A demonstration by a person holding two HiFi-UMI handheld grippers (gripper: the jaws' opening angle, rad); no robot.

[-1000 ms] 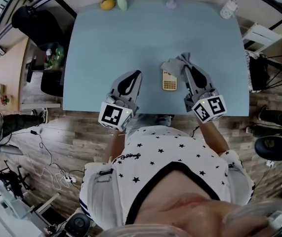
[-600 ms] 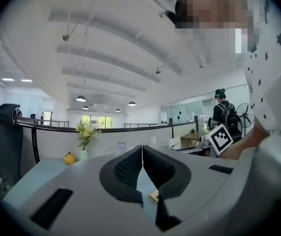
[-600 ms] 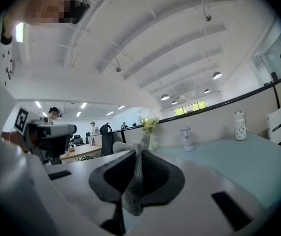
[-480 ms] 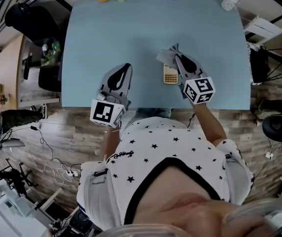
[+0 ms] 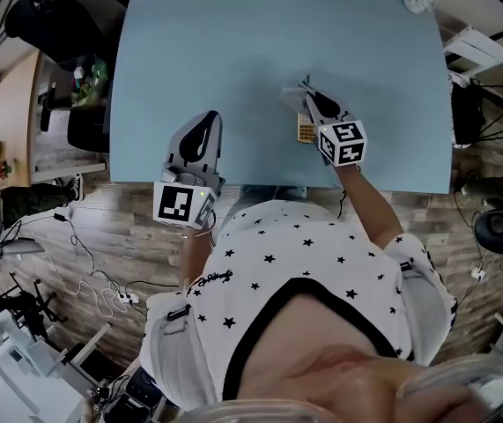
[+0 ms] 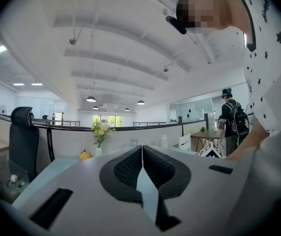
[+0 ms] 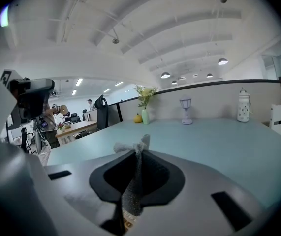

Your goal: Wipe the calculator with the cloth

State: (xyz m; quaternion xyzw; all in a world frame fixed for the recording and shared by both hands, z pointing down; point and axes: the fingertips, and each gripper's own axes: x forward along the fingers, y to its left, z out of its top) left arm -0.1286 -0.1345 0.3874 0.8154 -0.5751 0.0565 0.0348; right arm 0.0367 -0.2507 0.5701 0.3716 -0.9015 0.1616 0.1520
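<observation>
The right hand-held gripper (image 5: pixel 313 95), gripping the cloth (image 5: pixel 292 98), has slid leftward over the calculator (image 5: pixel 304 133), now hiding most of it.

The head camera, high above the person and aimed steeply down, takes in the whole pale blue counter (image 5: pixel 233 77). The cameras on the left gripper (image 6: pixel 142 151), by the near edge, and the right gripper (image 7: pixel 137 155), farther in, sit low and close. Both face the far edge and share the flower vase (image 7: pixel 144 116) at its left corner.
</observation>
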